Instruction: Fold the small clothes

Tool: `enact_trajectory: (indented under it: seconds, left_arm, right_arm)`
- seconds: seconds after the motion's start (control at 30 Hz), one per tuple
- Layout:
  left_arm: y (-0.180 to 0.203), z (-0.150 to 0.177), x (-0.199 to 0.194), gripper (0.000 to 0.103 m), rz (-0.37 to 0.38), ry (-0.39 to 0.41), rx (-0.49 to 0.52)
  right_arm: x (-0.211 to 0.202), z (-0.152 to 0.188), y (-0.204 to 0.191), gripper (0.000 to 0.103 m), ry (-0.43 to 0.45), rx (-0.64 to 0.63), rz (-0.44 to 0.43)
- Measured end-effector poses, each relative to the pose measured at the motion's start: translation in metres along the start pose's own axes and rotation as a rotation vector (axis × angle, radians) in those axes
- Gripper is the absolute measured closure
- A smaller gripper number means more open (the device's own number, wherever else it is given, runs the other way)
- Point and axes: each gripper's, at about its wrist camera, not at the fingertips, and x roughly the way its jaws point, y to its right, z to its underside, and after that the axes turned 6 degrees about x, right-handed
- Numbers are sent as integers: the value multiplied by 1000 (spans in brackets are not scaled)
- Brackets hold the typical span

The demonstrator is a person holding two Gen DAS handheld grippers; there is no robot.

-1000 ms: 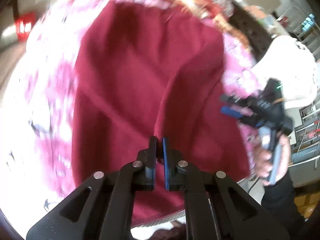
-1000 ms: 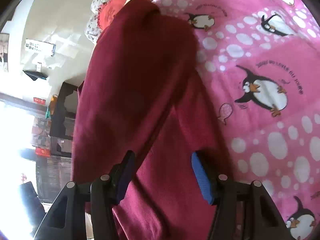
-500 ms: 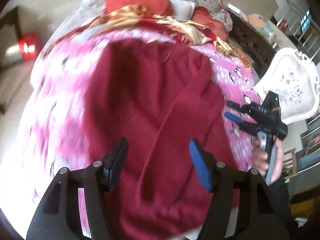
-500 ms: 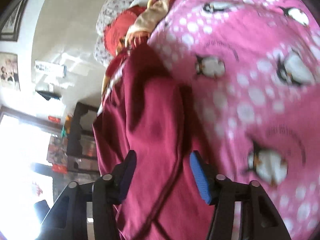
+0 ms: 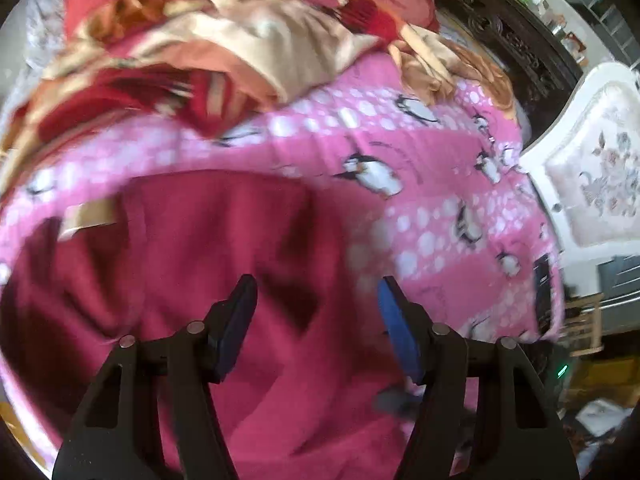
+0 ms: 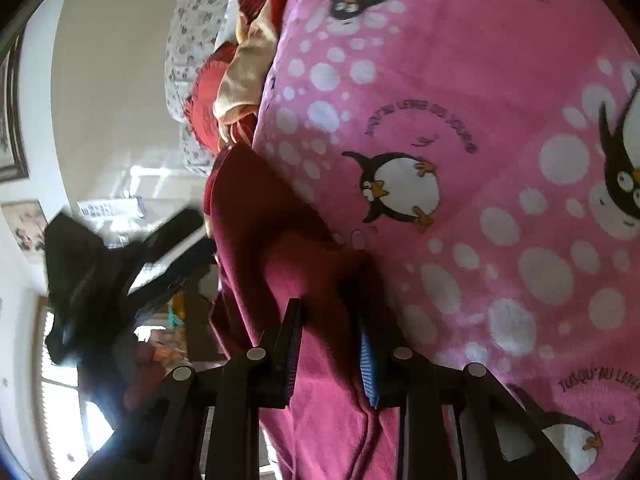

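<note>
A dark red garment (image 5: 208, 264) lies on a pink penguin blanket (image 5: 432, 216); it also shows in the right wrist view (image 6: 280, 248), on the blanket (image 6: 500, 160). My left gripper (image 5: 316, 312) is open and empty, just above the garment's right part. My right gripper (image 6: 328, 336) has its jaws partly closed with a fold of the garment's edge between them; whether they pinch it I cannot tell. The left gripper (image 6: 172, 252) shows blurred at the left of the right wrist view, beside the garment.
A heap of red and gold bedding (image 5: 240, 40) lies at the far end of the bed. A white upholstered chair (image 5: 600, 184) and dark carved furniture (image 5: 512, 40) stand to the right. A wall with pictures (image 6: 24, 224) is on the left.
My left gripper opened, let go of the garment and swung toward the bed's far end. My right gripper's jaws narrowed around a fold of the garment's edge.
</note>
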Motion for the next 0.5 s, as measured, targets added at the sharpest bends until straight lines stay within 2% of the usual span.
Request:
enact_trajectory:
  seconds: [0.03, 0.07, 0.1, 0.13, 0.17, 0.2, 0.27, 0.3, 0.37, 0.4, 0.43, 0.5]
  left_arm:
    - [5, -4, 6, 64, -6, -14, 20]
    - [11, -8, 15, 81, -61, -43, 55]
    - [14, -14, 23, 100, -75, -66, 63]
    - [13, -15, 20, 100, -59, -63, 55]
    - [10, -16, 10, 100, -39, -26, 40]
    - [4, -16, -7, 100, -12, 27, 24]
    - [-15, -18, -29, 100, 61, 89, -30]
    - [-25, -21, -33, 103, 54, 104, -50]
    - [-37, -29, -30, 103, -107, 131, -39]
    - [-47, -30, -24, 103, -116, 112, -64]
    - [-56, -27, -21, 103, -89, 91, -98]
    - [-59, -12, -35, 103, -10, 116, -103]
  right_arm:
    - [1, -2, 3, 77, -2, 10, -17]
    - [0, -3, 7, 77, -2, 21, -26]
    - [2, -6, 8, 77, -6, 29, -35]
    - [3, -7, 9, 78, -8, 35, -43]
    - [3, -8, 10, 89, -4, 45, -52]
    - [1, -8, 9, 95, -4, 46, -56]
    - [-16, -2, 5, 96, 51, 26, -62]
    - [-25, 1, 3, 96, 76, 11, -60]
    - [-31, 4, 3, 96, 109, 13, -19]
    - [-31, 4, 4, 96, 123, 8, 25]
    - [-28, 2, 4, 96, 137, -10, 77]
    - [-16, -3, 5, 95, 98, -7, 53]
